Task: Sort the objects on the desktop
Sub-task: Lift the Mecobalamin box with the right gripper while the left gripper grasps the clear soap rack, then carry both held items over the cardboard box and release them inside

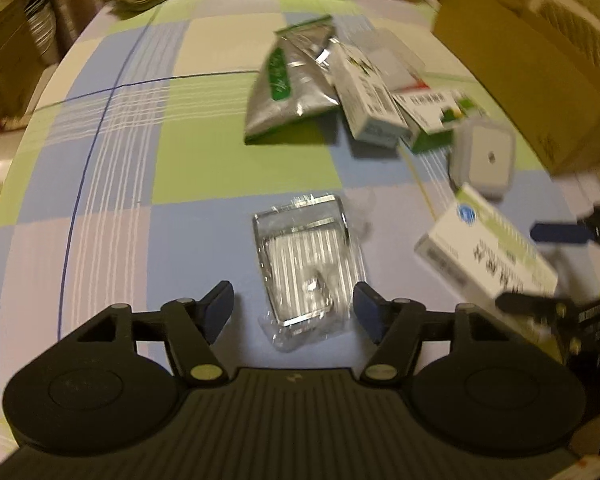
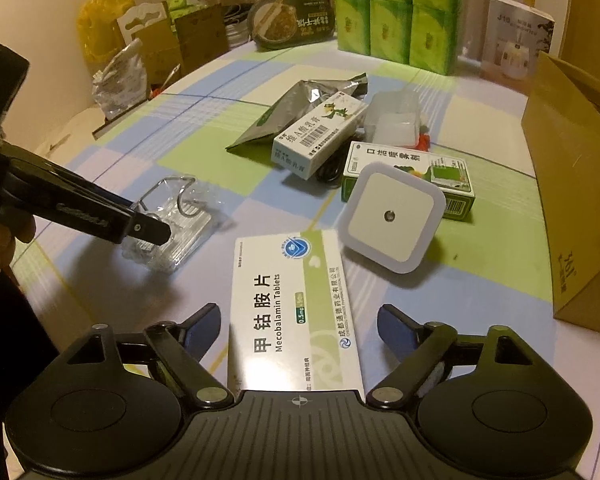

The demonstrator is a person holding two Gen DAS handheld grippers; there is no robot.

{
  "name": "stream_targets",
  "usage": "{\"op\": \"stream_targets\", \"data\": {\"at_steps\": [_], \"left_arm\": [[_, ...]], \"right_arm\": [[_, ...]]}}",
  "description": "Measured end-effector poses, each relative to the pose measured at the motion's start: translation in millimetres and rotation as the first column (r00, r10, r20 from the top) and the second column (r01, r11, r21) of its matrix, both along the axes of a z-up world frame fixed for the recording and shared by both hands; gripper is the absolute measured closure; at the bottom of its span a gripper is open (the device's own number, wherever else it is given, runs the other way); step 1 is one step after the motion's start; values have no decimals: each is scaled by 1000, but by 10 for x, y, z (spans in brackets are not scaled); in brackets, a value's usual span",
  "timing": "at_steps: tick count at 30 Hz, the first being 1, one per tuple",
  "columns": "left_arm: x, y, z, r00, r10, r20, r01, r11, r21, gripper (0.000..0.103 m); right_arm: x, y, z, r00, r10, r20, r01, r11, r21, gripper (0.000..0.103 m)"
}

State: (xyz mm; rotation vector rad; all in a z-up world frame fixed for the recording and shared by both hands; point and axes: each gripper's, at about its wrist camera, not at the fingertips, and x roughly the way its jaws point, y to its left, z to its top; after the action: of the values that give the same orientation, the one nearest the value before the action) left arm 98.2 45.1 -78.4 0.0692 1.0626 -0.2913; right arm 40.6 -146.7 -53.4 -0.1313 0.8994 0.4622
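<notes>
Right claw (image 2: 299,324) wide, unclamped around tablet box (image 2: 290,308), long axis along fingers.

white tablet box (image 2: 292,312) "Mecobalamin Tablets", "0.5mg", cardboard box (image 2: 572,216) "361°", other print illegible
</notes>
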Motion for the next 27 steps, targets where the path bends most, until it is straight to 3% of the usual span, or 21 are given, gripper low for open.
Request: {"op": "stream_targets", "data": {"at_steps": [3, 4, 12, 17, 18, 20, 27], "left_arm": [[40, -19, -53, 1000, 23, -15, -23, 1000, -8, 68], [43, -30, -64, 1000, 21, -19, -22, 1000, -10, 72], [-53, -238, 1, 997, -76, -7, 76, 997, 7, 76], [-100, -311, 27, 996, -86, 0, 86, 996, 0, 76], [-108, -314, 31, 996, -86, -1, 86, 996, -5, 76], [-118, -319, 32, 996, -86, -2, 86, 996, -8, 76], [-170, -318, 74, 997, -83, 5, 83, 996, -23, 76]], "right_arm": [[-3, -3, -25, 1000, 11, 1, -11, 1000, -9, 19], [-2, -3, -35, 1000, 15, 0, -15, 1000, -12, 19], [45, 21, -110, 999, 39, -8, -40, 999, -37, 19], [55, 58, -204, 998, 64, -30, -65, 996, -60, 19], [53, 70, -217, 997, 67, -31, -69, 995, -66, 21], [36, 72, -221, 998, 66, -20, -67, 995, -78, 34], [-19, -45, -32, 1000, 17, 15, -16, 999, -42, 35]]}}
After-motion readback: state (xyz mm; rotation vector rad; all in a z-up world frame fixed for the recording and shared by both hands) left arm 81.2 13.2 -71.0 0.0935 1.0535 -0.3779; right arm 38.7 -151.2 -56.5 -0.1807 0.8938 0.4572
